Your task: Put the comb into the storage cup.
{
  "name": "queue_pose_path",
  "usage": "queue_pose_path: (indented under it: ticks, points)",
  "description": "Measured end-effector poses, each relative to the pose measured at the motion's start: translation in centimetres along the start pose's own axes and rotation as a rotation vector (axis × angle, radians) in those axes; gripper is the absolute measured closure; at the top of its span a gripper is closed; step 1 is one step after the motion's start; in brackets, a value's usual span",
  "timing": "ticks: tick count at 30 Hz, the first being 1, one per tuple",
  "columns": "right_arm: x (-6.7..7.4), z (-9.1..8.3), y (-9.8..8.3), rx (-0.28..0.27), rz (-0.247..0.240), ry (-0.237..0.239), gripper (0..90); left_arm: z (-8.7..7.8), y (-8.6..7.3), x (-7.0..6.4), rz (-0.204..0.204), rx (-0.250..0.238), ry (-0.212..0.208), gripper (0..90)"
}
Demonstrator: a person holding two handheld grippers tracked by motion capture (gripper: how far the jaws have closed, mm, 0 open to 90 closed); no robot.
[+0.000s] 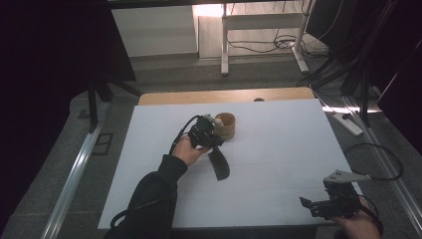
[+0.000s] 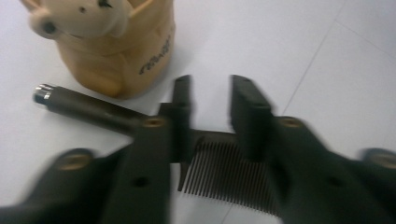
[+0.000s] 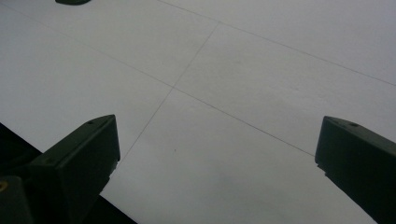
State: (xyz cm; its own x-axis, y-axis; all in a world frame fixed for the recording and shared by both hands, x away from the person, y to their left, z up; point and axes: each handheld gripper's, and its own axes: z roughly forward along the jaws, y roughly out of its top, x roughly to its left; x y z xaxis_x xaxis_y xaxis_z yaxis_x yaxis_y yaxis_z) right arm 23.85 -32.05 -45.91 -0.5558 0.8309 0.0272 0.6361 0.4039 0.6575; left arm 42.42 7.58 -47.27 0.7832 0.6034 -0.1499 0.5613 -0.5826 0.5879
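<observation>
White table (image 1: 278, 149), left hand-held gripper (image 2: 210, 100) straddling comb (image 2: 224, 172)

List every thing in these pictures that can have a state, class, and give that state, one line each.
Left gripper: jaws narrowed around the comb's spine; contact hard to tell.
Right gripper: open, nothing between its jaws, near the table's front right corner.
Black fine-toothed comb with a metal-tipped handle: lying flat on the white table.
Tan bear-shaped cup: upright, beside the comb's handle.

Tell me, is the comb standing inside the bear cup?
No, the comb lies flat on the table beside the bear cup, between the left gripper's jaws.
</observation>
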Motion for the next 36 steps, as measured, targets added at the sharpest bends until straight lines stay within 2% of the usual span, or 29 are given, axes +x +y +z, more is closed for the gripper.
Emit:
queue_pose_path:
  ticks: [2,3,22,29,36]
  points:
    - [0.0,0.0,0.0,0.0,-0.001,0.0,0.3,0.2,0.1,0.0,0.006,0.005,0.006,87.1]
    - [0.0,0.0,0.0,0.0,-0.001,0.0,0.4,0.3,0.1,0.0,0.005,0.005,0.006,88.4]
    - [0.0,0.0,0.0,0.004,-0.001,0.0,0.9,3.7,-0.3,0.7,-0.009,0.046,0.006,88.5]
    - [0.0,0.0,0.0,0.005,-0.002,0.001,1.1,4.1,-0.7,1.1,-0.005,0.074,0.022,88.5]
    - [0.0,0.0,0.0,0.005,-0.003,0.0,1.2,4.2,-1.0,1.6,-0.02,0.07,0.026,88.5]
